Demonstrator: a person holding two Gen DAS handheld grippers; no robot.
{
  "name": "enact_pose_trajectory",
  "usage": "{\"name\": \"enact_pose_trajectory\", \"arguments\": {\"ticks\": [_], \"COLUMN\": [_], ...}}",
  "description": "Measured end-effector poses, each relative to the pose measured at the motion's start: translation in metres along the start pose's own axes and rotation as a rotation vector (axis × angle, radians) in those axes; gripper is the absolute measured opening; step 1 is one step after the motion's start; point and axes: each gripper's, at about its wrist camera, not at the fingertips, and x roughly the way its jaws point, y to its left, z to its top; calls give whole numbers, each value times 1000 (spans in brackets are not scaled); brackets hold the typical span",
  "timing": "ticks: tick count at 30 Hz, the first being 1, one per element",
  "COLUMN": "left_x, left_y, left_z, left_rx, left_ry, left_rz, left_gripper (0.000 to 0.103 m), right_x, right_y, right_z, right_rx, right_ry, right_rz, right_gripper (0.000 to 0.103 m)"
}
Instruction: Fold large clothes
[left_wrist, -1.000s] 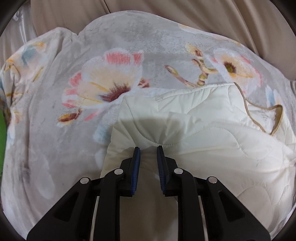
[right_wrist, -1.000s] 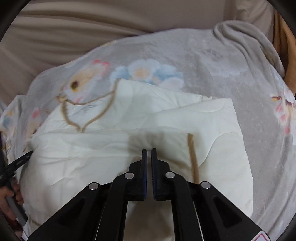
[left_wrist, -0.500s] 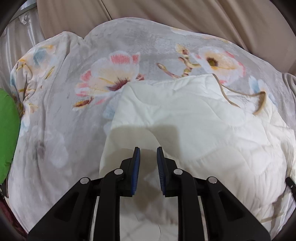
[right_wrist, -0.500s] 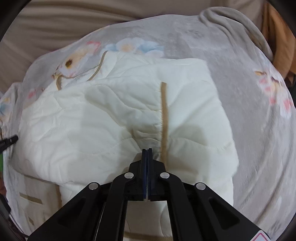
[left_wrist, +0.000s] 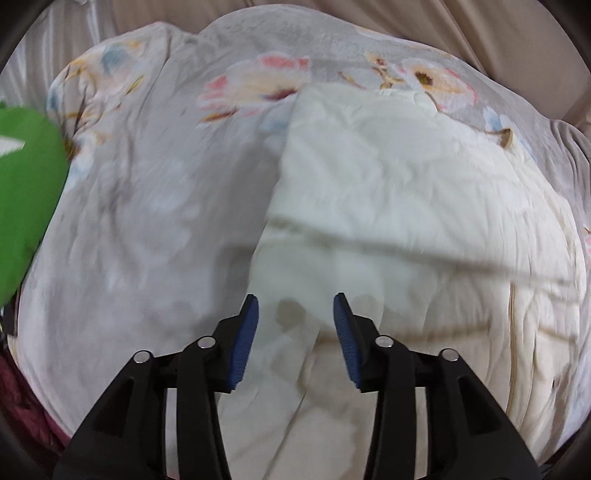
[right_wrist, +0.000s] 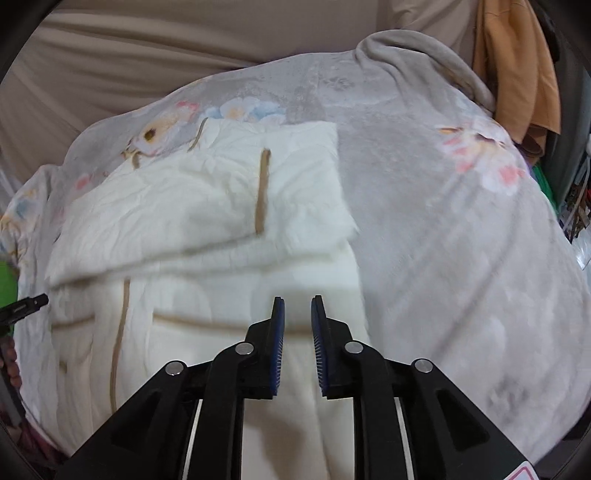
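On the grey floral blanket (left_wrist: 155, 192), the cream quilted jacket (left_wrist: 406, 192) sits folded beyond your jaws; both grippers, left gripper (left_wrist: 296, 308) and right gripper (right_wrist: 297, 308), just let go and hang apart.

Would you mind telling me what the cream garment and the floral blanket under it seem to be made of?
The cream garment looks like quilted, padded fabric with a matte finish: curved stitch lines, puffy folds, tan trim. The floral blanket seems a soft fleece or plush: fuzzy, brushed-looking grey surface, printed flowers; blur leaves this uncertain.

A home bedroom is suggested: a bed is covered by a grey floral blanket (left_wrist: 155, 192), beige curtains (right_wrist: 147, 66) are hung behind it, and an orange cloth (right_wrist: 517, 74) and cluttered belongings (right_wrist: 576, 206) are seen at one side.
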Motion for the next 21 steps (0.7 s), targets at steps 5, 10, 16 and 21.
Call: {"name": "enact_pose_trajectory", "arguments": {"ticks": [5, 10, 16, 21], "left_x": [-23, -13, -9, -27], "left_y": [42, 71, 61, 48], "left_z": [-76, -130, -144, -140], "left_rx": [-85, -257, -274, -208], "left_ry": [92, 231, 270, 242], "left_rz": [-66, -127, -233, -275], "left_gripper": [73, 81, 59, 19], "right_x": [-38, -30, -14, -9], "right_y": [-31, -54, -52, -49], "right_z": [-81, -138, -147, -139], "right_rx": [32, 135, 208, 241], "right_ry": [99, 219, 214, 211], "right_rz": [15, 48, 125, 163], "right_gripper": [52, 57, 58, 9]}}
